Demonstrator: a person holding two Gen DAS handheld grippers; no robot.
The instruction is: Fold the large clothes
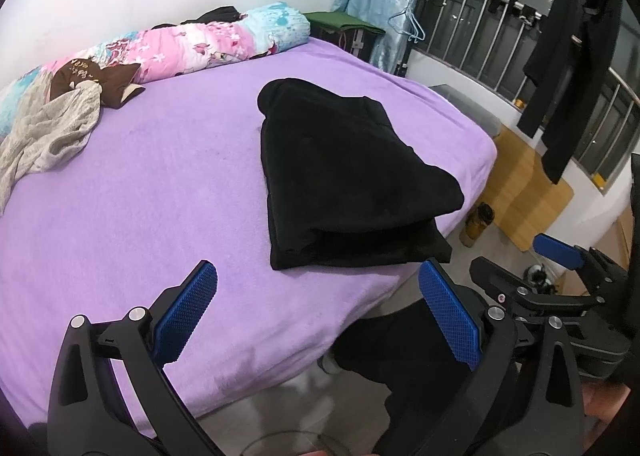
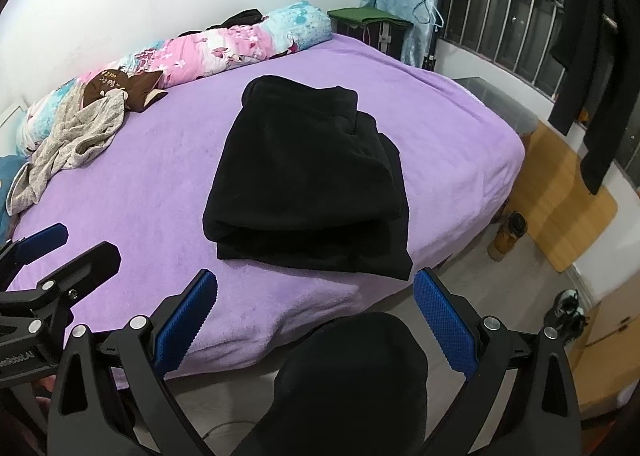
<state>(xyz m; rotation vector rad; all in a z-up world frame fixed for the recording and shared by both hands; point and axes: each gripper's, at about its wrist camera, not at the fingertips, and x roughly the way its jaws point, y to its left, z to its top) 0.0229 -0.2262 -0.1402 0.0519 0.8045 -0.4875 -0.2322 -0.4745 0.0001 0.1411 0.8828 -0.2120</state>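
Folded black garment (image 1: 352, 180) lies at frame centre on the purple bed (image 1: 140, 196). Left tongs (image 1: 316, 316) and right tongs (image 2: 316, 320), both spread and empty, occupy the lower frame, apart from the garment.

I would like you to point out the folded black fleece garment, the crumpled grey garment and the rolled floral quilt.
Folded black fleece garment (image 2: 304, 176): right wrist view, top layer.
Crumpled grey garment (image 1: 52, 132): left wrist view, its middle.
Rolled floral quilt (image 2: 240, 44): right wrist view, pink middle section.
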